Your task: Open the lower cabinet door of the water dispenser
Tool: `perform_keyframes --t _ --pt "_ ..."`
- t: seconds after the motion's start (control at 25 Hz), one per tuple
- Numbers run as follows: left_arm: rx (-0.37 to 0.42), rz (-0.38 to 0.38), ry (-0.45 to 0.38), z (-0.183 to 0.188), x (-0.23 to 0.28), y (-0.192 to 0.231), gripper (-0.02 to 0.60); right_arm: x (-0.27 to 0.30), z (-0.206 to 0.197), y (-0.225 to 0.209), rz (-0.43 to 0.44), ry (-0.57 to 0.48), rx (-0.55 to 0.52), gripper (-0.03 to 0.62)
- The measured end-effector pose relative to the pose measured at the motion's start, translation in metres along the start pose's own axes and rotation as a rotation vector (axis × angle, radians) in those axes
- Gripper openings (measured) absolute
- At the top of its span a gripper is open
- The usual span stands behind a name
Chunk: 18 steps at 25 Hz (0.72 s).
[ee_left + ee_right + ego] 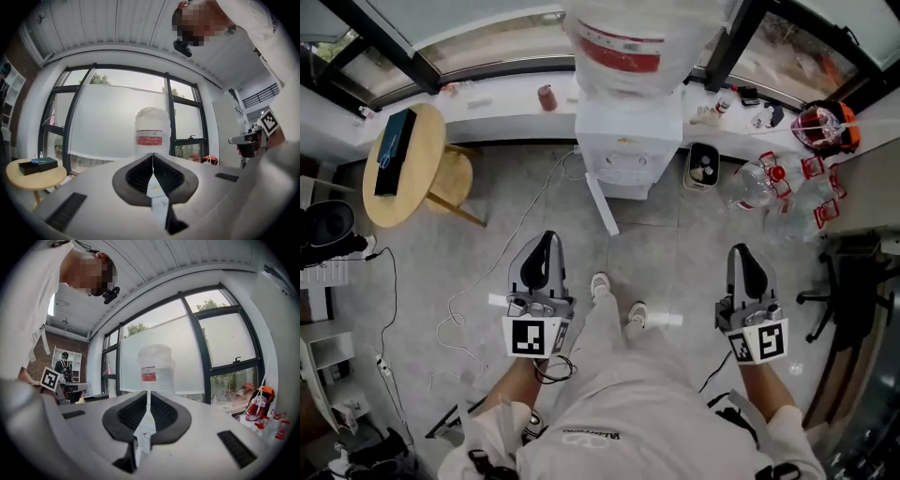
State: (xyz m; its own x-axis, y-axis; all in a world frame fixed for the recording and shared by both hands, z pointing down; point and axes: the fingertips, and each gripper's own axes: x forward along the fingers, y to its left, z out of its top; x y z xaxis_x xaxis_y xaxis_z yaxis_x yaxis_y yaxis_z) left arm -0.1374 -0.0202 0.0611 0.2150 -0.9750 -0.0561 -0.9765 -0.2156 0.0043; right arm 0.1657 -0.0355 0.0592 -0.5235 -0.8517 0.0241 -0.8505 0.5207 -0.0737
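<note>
The white water dispenser [628, 141] stands against the window wall with a large bottle [623, 37] on top. Its lower cabinet door [602, 204] hangs open, swung out over the floor towards me. Both grippers are held well back from it, above the floor on either side of my legs. My left gripper [547, 238] is shut with nothing in it. My right gripper [742, 251] is shut and empty too. The left gripper view has the pads [153, 161] closed together below the bottle [152, 131]. The right gripper view shows the same, with the pads [148, 401] and the bottle [156, 366].
A round wooden table [427, 141] bearing a black box [394, 150] stands at the left. Several empty plastic bottles [773, 187] lie at the right, near an office chair [853, 281]. A small bin [704, 166] sits beside the dispenser. Cables [394, 309] run over the floor.
</note>
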Motion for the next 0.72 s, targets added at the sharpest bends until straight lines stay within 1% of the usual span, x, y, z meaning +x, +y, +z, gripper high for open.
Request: perform_keyframes --t 0.16,0.32,0.4,0.52,0.64,0.72 --pt "-0.001 -0.01 -0.007 0.016 -0.031 -0.041 0.008 -0.037 0.009 -0.002 -0.016 0.02 -0.058 0.032" --pt "-0.063 -0.043 0.004 0.02 -0.062 -0.077 0.008 -0.066 0.007 0.004 -0.053 0.039 -0.054 0.032" --pt "-0.071 -0.045 0.012 0.02 -0.072 -0.086 0.008 -0.078 0.008 0.013 -0.055 0.038 -0.07 0.031" --pt "-0.053 -0.017 0.004 0.024 -0.085 -0.083 0.008 -0.092 0.01 0.027 -0.078 0.03 -0.076 0.031" --pt "-0.031 0.005 -0.012 0.028 -0.098 -0.069 0.008 -0.102 0.01 0.037 -0.117 0.029 -0.046 0.031" --pt "-0.017 0.012 -0.015 0.029 -0.106 -0.055 0.008 -0.111 0.011 0.045 -0.141 0.029 -0.045 0.031"
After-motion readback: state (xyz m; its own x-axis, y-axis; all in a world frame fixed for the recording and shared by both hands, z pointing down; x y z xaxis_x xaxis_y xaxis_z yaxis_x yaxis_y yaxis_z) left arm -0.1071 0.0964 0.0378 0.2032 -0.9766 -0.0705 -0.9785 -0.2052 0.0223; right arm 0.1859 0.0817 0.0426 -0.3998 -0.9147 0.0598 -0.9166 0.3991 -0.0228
